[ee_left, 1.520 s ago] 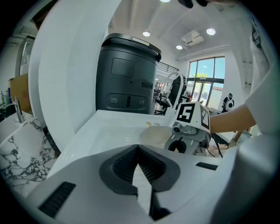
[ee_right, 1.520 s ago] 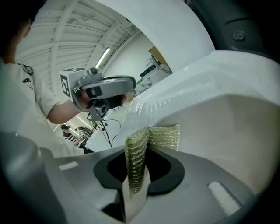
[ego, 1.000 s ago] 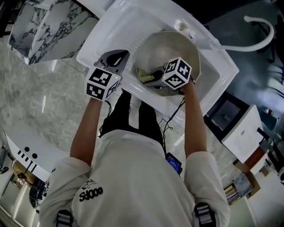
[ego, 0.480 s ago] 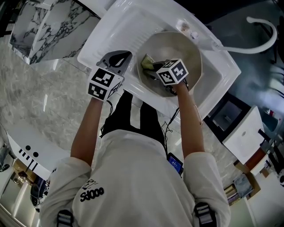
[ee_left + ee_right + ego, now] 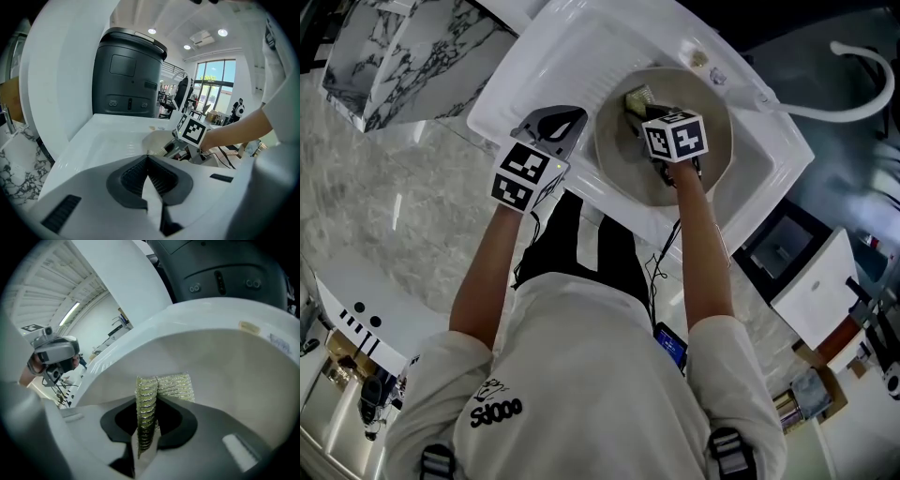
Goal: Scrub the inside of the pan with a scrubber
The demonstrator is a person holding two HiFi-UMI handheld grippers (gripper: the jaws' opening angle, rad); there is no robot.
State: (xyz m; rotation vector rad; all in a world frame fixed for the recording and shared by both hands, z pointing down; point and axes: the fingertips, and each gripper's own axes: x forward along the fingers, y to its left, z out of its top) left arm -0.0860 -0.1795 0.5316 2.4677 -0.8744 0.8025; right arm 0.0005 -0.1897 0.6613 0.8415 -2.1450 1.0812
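Now scrubbing: the right gripper (image 5: 147, 401) pinches the scrubber (image 5: 171, 385) against the pan (image 5: 225, 362) wall. The left gripper (image 5: 147, 158), jaws pressed together, waits near the pan. Next move, likely: sweep across with steady pressure.

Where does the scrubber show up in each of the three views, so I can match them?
Head view: scrubber in the upper middle, inside the pan, at the tip of the right gripper.
Left gripper view: probably the pale bit at centre, beside the marker cube; too small to be sure.
Right gripper view: lower centre, clamped between the jaws.
Shared landmark: the pan's pale inner wall.
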